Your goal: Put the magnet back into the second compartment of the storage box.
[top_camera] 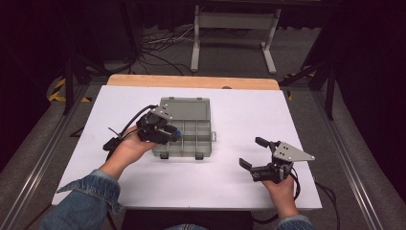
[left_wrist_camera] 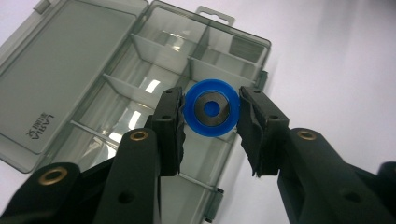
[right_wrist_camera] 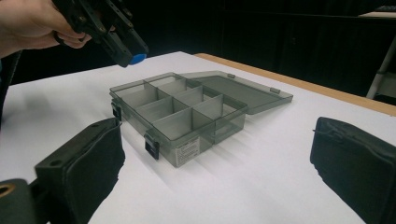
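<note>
You are holding your left gripper [top_camera: 173,132] above the left side of the translucent grey plastic compartment box [top_camera: 189,128], its jaws clamped on a small round blue plastic spool with a dark metal centre [left_wrist_camera: 212,108]. In the left gripper view the blue spool is sitting squarely between the two black jaw pads [left_wrist_camera: 170,126], each pad pressing against its rim, and it is hanging over the divided compartments of the box rather than resting in any of them. The box is lying open on the white table surface [top_camera: 230,187], its flat lid [top_camera: 186,106] folded back on the far side, toward the wooden table edge [top_camera: 191,81]. In the right gripper view the box's compartments are looking empty, and your left hand [right_wrist_camera: 32,23] is carrying the spool up above the box's far left corner. Your right gripper [top_camera: 253,153] is resting well apart from the box, near the table's right front, with its jaws standing wide apart and gripping nothing.
</note>
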Tool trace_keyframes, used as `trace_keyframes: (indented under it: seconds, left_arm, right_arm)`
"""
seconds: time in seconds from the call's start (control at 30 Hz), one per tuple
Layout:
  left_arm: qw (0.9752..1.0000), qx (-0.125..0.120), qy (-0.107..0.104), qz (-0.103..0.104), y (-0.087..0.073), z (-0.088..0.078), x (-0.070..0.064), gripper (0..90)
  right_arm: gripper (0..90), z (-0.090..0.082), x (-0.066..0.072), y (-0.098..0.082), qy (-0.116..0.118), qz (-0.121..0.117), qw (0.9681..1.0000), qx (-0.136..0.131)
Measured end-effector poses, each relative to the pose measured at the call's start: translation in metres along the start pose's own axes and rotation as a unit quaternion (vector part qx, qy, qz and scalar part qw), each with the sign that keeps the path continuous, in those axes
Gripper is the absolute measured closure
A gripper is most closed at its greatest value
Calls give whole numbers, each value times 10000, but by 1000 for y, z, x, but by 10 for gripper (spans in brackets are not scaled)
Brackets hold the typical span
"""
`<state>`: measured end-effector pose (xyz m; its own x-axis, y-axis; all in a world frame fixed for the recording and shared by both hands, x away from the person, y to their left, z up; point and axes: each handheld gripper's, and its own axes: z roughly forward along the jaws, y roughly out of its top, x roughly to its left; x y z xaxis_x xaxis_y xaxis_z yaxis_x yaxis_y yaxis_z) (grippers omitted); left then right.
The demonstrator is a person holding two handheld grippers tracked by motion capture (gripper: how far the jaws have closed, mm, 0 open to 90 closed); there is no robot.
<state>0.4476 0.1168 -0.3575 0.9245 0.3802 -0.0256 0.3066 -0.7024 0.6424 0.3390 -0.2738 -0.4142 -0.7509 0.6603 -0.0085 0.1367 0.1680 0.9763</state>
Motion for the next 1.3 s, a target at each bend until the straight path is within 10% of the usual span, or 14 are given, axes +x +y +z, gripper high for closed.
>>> trace_keyframes:
  seconds: [1.3]
  left_arm:
    - [9969, 359, 264, -654, 4, 40, 56, 619]
  right_arm:
    - [32, -1, -1, 0, 42, 15, 10000, -36]
